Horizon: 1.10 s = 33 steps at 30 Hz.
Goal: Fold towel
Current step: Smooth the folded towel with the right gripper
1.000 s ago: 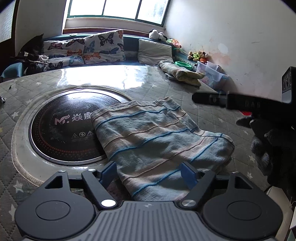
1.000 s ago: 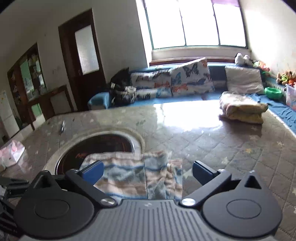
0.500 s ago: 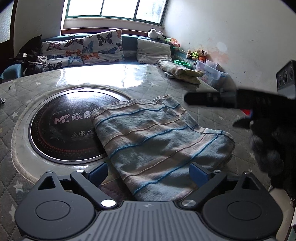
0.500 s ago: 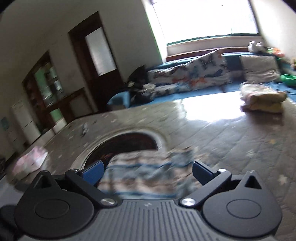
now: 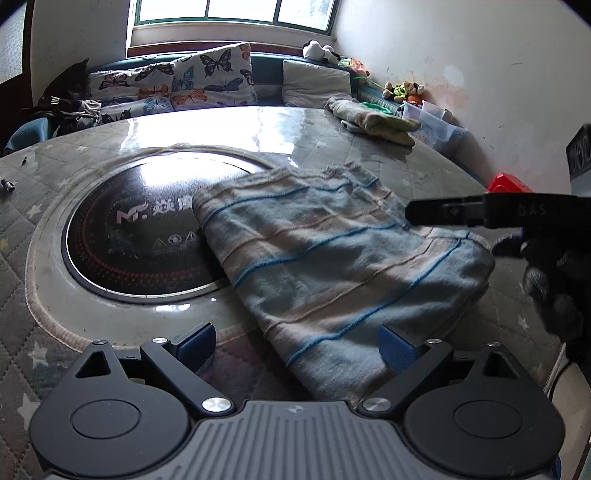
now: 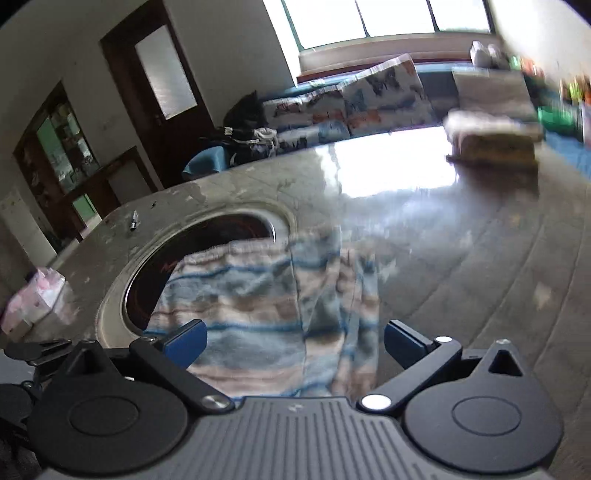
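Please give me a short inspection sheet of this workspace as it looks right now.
Surface: quilted star-print table with a round black cooktop set into it.
Job's things: striped towel, folded over, partly covering the cooktop.
Clutter: bundled cloth at the far edge; small metal piece; pink pack.
Grippers: left gripper open; right gripper open; both empty, near the towel.
Cables: nothing seen.
Surroundings: butterfly cushions, window, door.

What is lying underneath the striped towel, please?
The towel covers the right edge of the round black cooktop and quilted table. Anything else beneath is hidden.
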{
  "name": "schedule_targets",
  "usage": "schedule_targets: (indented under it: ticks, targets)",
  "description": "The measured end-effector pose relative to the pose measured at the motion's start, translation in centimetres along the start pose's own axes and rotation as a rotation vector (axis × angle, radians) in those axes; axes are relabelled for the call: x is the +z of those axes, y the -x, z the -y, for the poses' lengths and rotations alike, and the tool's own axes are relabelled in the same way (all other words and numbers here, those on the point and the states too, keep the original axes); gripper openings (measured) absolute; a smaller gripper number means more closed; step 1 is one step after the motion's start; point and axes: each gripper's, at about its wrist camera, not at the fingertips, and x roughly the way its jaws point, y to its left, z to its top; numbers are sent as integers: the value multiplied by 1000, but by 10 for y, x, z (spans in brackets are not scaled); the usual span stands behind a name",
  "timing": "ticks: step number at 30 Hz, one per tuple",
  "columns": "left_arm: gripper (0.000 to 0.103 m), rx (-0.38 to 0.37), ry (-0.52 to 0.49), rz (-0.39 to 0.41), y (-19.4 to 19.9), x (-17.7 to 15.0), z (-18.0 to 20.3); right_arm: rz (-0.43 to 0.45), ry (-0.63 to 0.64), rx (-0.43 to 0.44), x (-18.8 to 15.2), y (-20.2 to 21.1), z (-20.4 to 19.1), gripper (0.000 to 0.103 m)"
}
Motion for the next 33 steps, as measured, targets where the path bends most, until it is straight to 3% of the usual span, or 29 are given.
schedule_targets:
  ticks: [3, 8, 22, 24, 27, 33]
  targets:
    - [96, 5, 1, 23, 2, 7, 3, 31, 67, -71, 20, -6, -7, 103]
    - [96, 13, -1, 44, -1, 18, 7, -37, 112, -191, 48, -41, -4, 103]
    - [96, 23, -46, -34, -31, 12, 13, -139, 117, -344, 51, -96, 36, 103]
    - [96, 20, -38, -35, -29, 12, 12, -109, 129, -361, 54, -85, 35, 103]
    - [96, 27, -39, -4, -24, 17, 13, -80, 148, -314, 53, -65, 28, 103]
    - [96, 33, -43, 33, -20, 28, 18, -122, 193, -279, 34, -61, 17, 103]
